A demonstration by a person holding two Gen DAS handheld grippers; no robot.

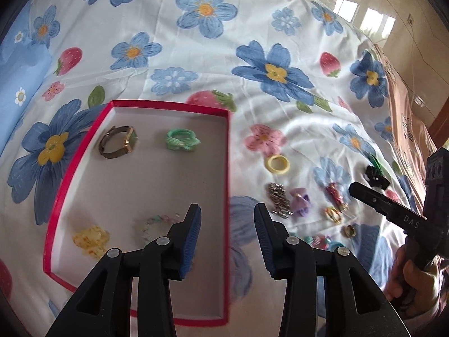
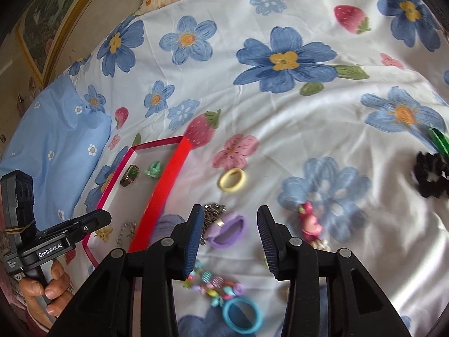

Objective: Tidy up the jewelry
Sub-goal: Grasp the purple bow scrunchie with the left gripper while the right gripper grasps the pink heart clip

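A red-rimmed box (image 1: 84, 151) lies on the floral bedsheet and holds a watch (image 1: 118, 141), a green hair tie (image 1: 181, 139), a yellow clip (image 1: 90, 240) and a pale bead bracelet (image 1: 157, 224). My left gripper (image 1: 228, 238) is open and empty over the box's right rim. My right gripper (image 2: 230, 238) is open and empty above a purple clip (image 2: 228, 231). Loose jewelry lies right of the box: a yellow ring (image 1: 277, 164), a metal band (image 1: 279, 200), a purple clip (image 1: 300, 202), a pink clip (image 2: 308, 224), a bead bracelet (image 2: 213, 283) and a blue hair tie (image 2: 242, 316).
A black scrunchie (image 2: 430, 177) and a green item (image 2: 439, 140) lie at the far right. A light blue pillow (image 2: 56, 134) sits left of the box (image 2: 165, 191). The bed's right edge and a wooden floor (image 1: 415, 56) show in the left wrist view.
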